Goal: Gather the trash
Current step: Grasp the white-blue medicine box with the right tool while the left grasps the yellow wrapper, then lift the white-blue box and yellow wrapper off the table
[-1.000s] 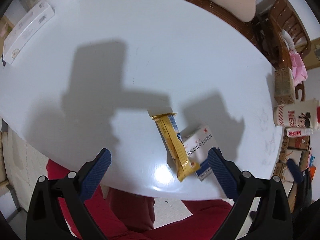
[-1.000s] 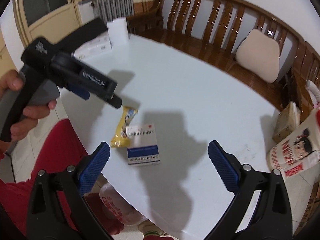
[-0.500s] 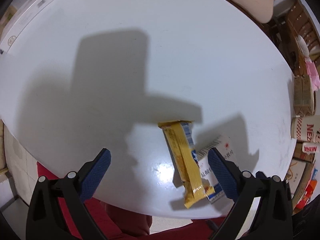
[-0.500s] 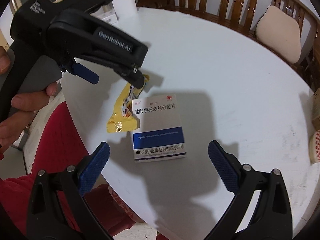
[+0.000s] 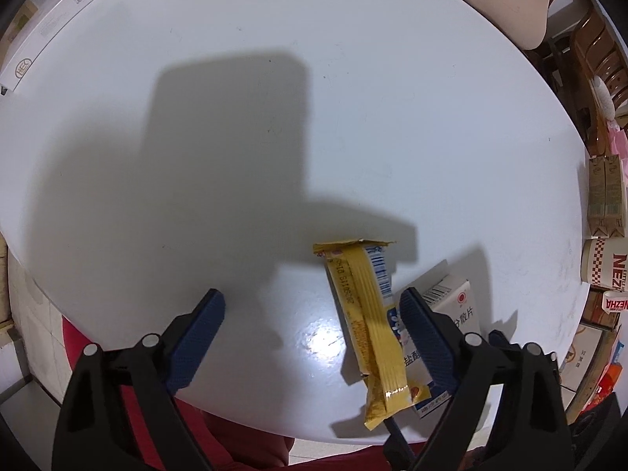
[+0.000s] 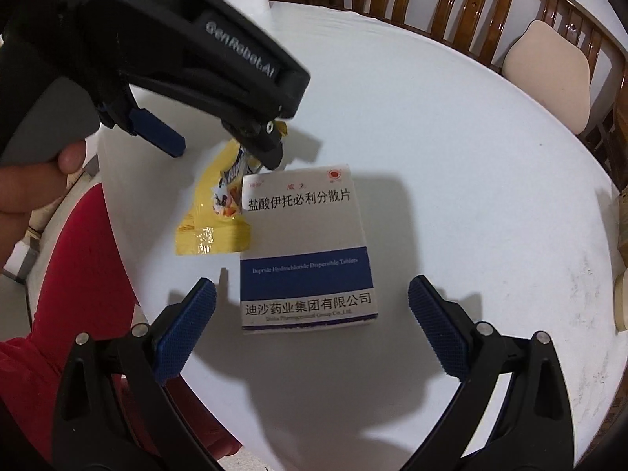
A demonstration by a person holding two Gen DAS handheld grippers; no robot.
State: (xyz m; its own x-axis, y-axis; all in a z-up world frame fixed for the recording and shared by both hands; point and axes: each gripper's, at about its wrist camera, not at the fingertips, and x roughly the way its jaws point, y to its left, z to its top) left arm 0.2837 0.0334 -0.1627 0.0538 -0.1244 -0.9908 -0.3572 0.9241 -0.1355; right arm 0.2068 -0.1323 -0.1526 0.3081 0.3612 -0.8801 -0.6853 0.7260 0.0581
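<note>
A yellow snack wrapper [image 5: 369, 314] lies near the front edge of the white round table [image 5: 353, 98], with one long side against a white and blue medicine box [image 5: 459, 306]. My left gripper [image 5: 312, 306] points straight down over the wrapper, which lies between its jaws close to the right finger. The jaws are closing, and the pads do not press on it. In the right wrist view the left gripper [image 6: 223, 149] hangs over the wrapper [image 6: 212, 219]. My right gripper [image 6: 312, 298] stands open just above the table, with the near end of the box [image 6: 306, 247] between its fingers.
A long white carton [image 5: 51, 19] lies at the table's far left. A printed paper cup [image 5: 604, 263] and small cartons [image 5: 606, 196] stand off the right rim. A wooden bench [image 6: 431, 0] with a cushion [image 6: 549, 74] runs behind. The person's red-clad legs [image 6: 78, 274] are at the near edge.
Both grippers have come down toward the table, so the wrapper and the box look larger. The left jaws have narrowed a little. The wrapper and box have not moved.
</note>
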